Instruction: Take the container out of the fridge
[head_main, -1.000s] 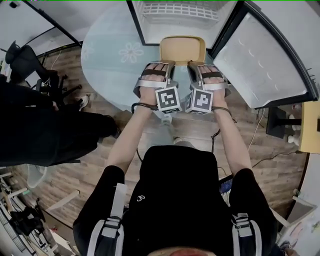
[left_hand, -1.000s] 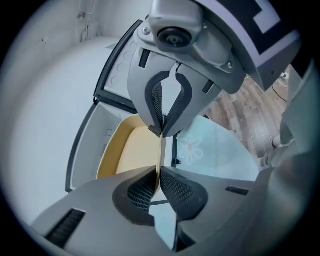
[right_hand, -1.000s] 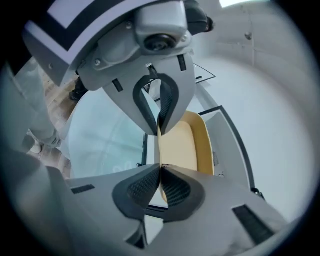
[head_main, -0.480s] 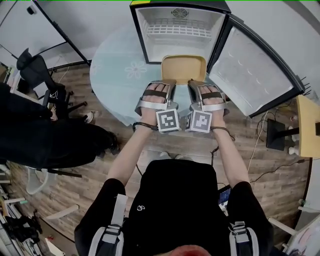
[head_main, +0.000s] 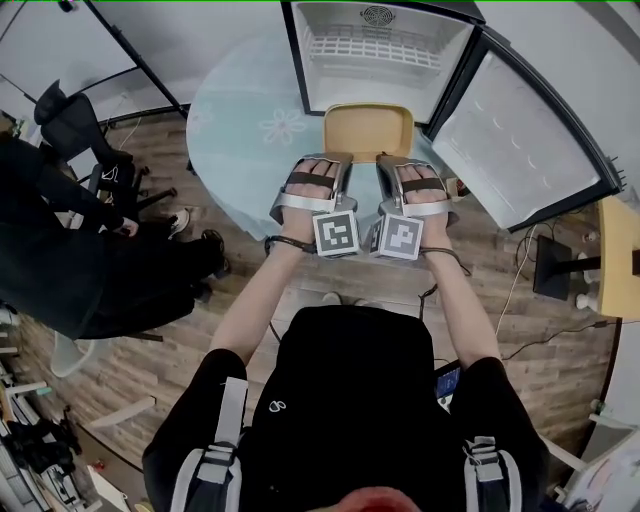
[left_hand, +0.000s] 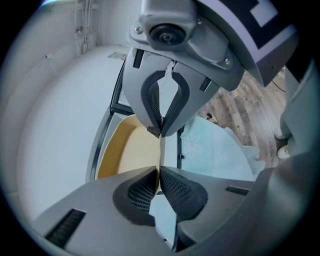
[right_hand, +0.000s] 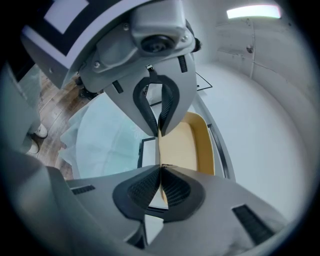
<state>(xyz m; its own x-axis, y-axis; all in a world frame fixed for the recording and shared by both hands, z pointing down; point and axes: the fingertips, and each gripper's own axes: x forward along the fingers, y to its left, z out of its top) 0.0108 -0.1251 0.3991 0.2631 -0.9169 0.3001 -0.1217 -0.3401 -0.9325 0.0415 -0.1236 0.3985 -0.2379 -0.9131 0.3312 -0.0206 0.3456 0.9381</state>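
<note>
A shallow yellow container (head_main: 368, 130) hangs level just in front of the open small fridge (head_main: 296, 60), held by its near rim from both sides. My left gripper (head_main: 338, 165) is shut on the rim's left part, my right gripper (head_main: 388, 165) on its right part. In the left gripper view the jaws (left_hand: 160, 152) pinch the thin yellow edge of the container (left_hand: 127, 150). In the right gripper view the gripper (right_hand: 160, 150) clamps the container (right_hand: 190, 142) the same way. The fridge's white inside shows a wire shelf and nothing else.
The fridge door (head_main: 520, 130) stands swung open to the right. A pale blue round cloth with flower prints (head_main: 245, 125) lies under the fridge. A person in black (head_main: 80, 250) and an office chair (head_main: 70, 125) are at the left, on wooden floor.
The container has come back out of the fridge opening toward me, with both grippers still shut on its rim. The head view has shifted, so more of the fridge shows.
</note>
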